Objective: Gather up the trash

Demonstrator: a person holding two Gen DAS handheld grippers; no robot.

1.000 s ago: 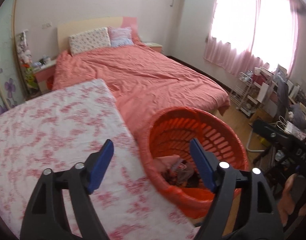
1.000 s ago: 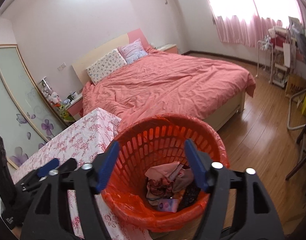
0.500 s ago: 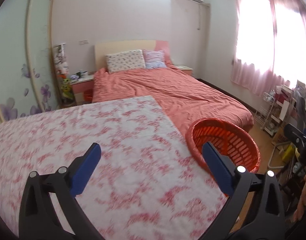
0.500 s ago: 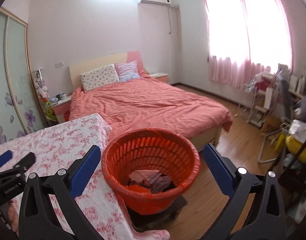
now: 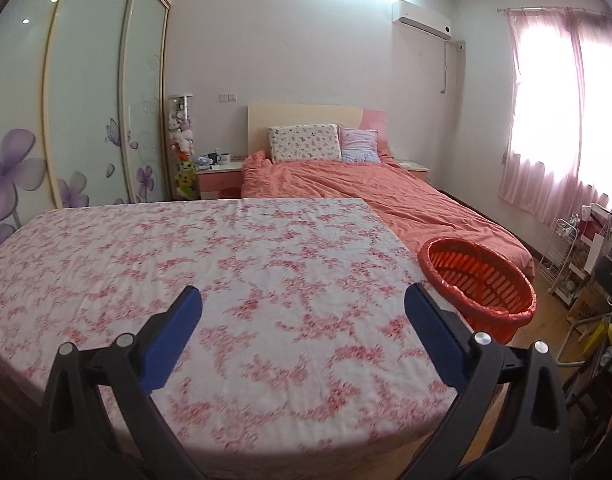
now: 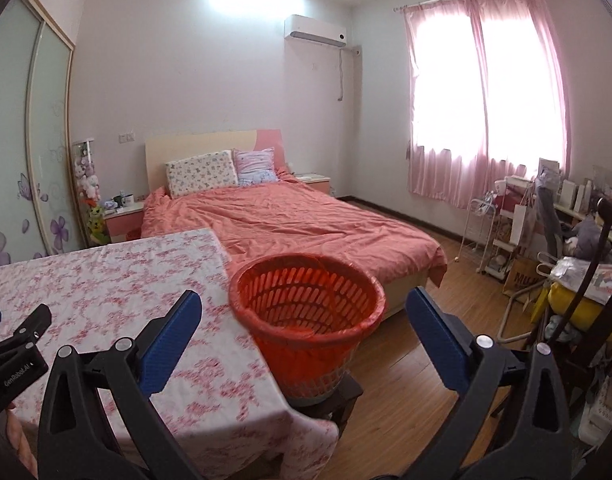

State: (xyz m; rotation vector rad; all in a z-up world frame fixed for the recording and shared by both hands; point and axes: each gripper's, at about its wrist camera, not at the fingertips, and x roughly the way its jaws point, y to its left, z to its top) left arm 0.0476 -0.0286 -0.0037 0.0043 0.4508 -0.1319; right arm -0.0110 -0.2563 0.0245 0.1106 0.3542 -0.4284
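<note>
An orange slatted trash basket (image 6: 306,308) with an orange liner stands on a low dark stand beside the table's right edge; it also shows in the left wrist view (image 5: 478,280). Its contents are hidden from here. My left gripper (image 5: 301,320) is open and empty above the table with the pink floral cloth (image 5: 209,264). Its tip also shows at the left edge of the right wrist view (image 6: 13,336). My right gripper (image 6: 303,324) is open and empty, held back from the basket. No loose trash shows on the table.
A bed with a salmon cover (image 6: 289,220) lies behind the table and basket. Sliding wardrobe doors (image 5: 65,112) line the left wall. A nightstand (image 5: 219,174) stands by the bed. Cluttered racks and a desk (image 6: 546,232) fill the right side over wooden floor (image 6: 438,360).
Both grippers have pulled up and back from the basket and levelled out. The trash inside the basket is no longer in sight. Both jaws stand wider open.
</note>
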